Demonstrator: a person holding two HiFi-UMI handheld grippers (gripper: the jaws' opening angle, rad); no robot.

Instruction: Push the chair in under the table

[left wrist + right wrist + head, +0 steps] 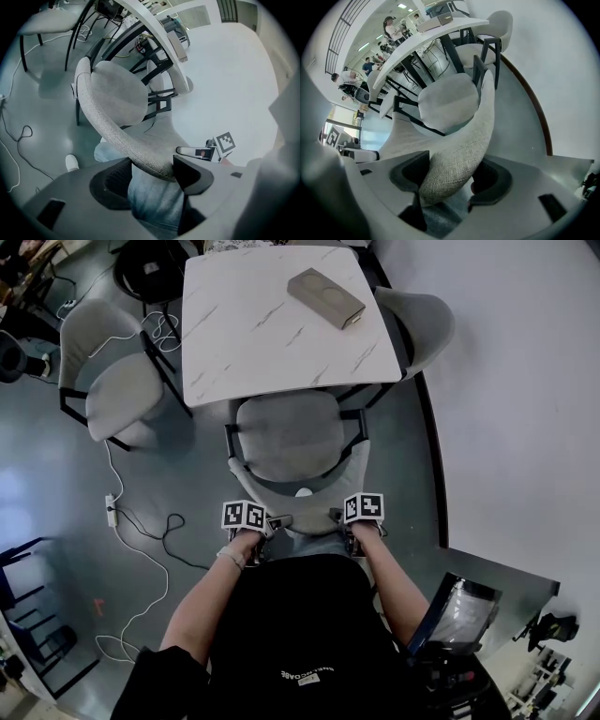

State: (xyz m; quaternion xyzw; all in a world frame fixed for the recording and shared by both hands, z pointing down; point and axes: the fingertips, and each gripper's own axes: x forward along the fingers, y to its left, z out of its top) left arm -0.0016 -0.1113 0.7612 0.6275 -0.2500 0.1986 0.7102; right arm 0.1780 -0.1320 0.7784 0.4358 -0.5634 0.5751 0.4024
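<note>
Grey polished floor point(56, 474) spreads beneath a white marbled counter point(244, 343). Facing the counter stands the chair point(286, 432), upholstered in grey. Its seat's front edge is just under the counter rim, while most of the seat and the curved backrest lie out towards the person. Left gripper point(267, 524) and right gripper point(342, 519) sit on the backrest's top, one towards each end. Each pair of fingers straddles the padded rim, closed against the fabric. A flat brown box point(325, 297) lies on the counter.
</note>
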